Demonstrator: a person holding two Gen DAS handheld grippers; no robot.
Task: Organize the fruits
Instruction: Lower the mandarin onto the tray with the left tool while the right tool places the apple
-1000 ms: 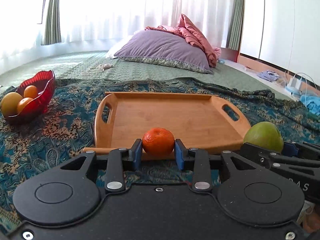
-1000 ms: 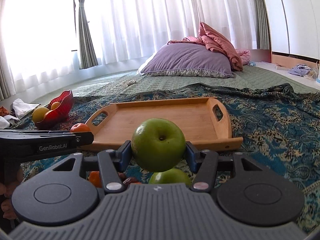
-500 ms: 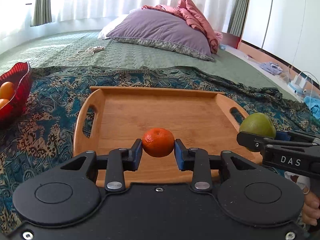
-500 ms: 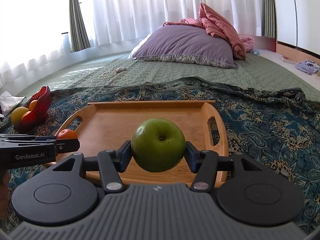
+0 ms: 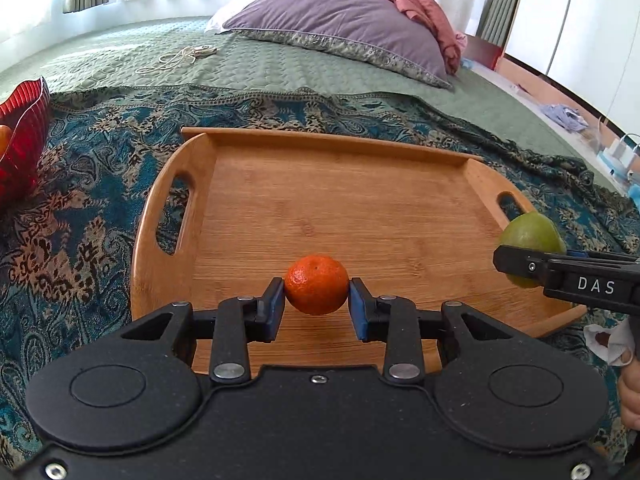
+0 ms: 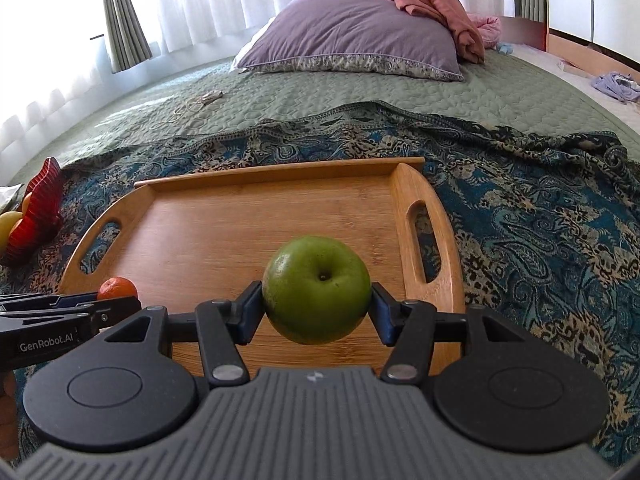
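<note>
left wrist view: I'm pinching the mandarin (image 5: 317,284) in the left gripper (image 5: 317,302), lower centre of frame, hanging over the near part of the wooden tray (image 5: 360,216).
how I'm playing it: easing low before letting go, so it isn't rolling off.
in the way: the right gripper (image 5: 532,258) is poking in at the right edge.
right wrist view: I'm clamping the green apple (image 6: 316,290), dead centre, over the tray's right half.
around: red bowl (image 6: 38,210) sitting far left with fruit, purple pillow (image 6: 356,36) up top, patterned cloth (image 6: 540,216) underneath.
</note>
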